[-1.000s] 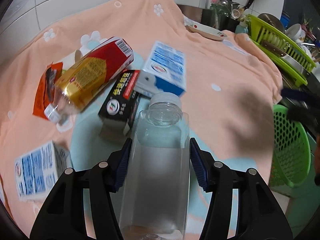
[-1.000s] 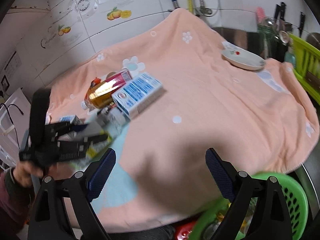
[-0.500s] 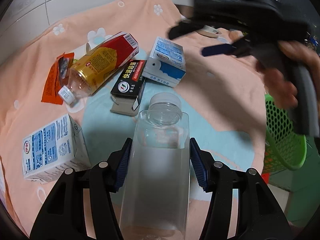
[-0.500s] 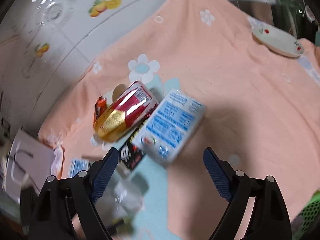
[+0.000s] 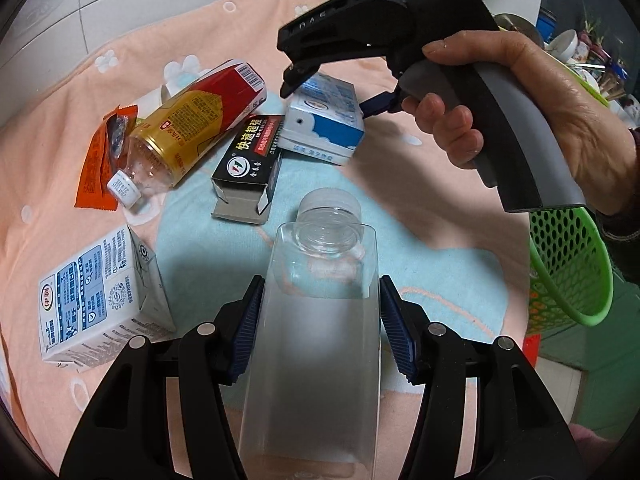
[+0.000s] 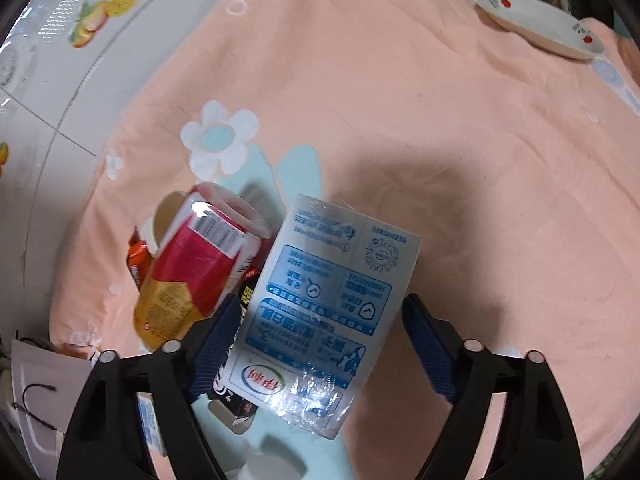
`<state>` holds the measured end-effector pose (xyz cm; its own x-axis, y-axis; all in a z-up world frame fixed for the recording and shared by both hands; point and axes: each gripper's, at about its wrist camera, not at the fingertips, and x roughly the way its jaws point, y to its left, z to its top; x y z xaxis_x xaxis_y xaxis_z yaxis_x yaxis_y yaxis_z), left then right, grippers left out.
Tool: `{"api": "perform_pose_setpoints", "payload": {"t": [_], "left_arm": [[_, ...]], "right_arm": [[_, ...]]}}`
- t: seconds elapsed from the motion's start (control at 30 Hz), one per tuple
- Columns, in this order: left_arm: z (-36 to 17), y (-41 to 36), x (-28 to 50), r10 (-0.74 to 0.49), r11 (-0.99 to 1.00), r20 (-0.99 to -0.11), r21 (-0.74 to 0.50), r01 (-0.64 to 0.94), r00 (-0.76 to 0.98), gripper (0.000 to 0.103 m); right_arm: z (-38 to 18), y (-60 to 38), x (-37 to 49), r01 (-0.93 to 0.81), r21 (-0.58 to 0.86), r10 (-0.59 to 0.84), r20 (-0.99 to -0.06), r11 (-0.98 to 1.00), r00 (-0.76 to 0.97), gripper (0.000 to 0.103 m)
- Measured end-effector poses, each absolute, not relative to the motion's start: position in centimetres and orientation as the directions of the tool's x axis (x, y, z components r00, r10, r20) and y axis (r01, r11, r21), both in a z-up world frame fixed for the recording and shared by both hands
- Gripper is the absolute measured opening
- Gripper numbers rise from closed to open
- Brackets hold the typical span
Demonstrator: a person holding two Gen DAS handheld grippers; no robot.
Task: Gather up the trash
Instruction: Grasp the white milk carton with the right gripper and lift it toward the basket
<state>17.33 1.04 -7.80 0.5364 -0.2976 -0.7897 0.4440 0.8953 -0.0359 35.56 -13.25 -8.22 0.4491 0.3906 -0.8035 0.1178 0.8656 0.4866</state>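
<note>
Here, gripped between the left gripper's [image 5: 320, 328] closed jaws: a clear square plastic bottle [image 5: 316, 320], seemingly empty, lifted off the peach flowered cloth [image 5: 400, 168] covering the desk, probably bound for the green mesh basket [image 5: 568, 276] at the edge, contents unseen. Right gripper [image 6: 320, 344], jaws wide, straddling but not yet clamping a blue-and-white milk carton [image 6: 320, 312] lying flat.

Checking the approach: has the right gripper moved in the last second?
Yes. The right gripper has dropped toward the blue milk carton, now straddling it, jaws open.
</note>
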Motion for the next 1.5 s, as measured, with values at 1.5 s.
{"api": "perform_pose_setpoints", "payload": {"t": [1.5], "left_arm": [[-4.5,-7.8,14.1,-0.492,0.797,-0.736,-0.166,0.581,0.465,0.055]], "right_arm": [[-9.6,-33.7,9.8,0.113,0.267,0.155,-0.8,0.957,0.58,0.072]]}}
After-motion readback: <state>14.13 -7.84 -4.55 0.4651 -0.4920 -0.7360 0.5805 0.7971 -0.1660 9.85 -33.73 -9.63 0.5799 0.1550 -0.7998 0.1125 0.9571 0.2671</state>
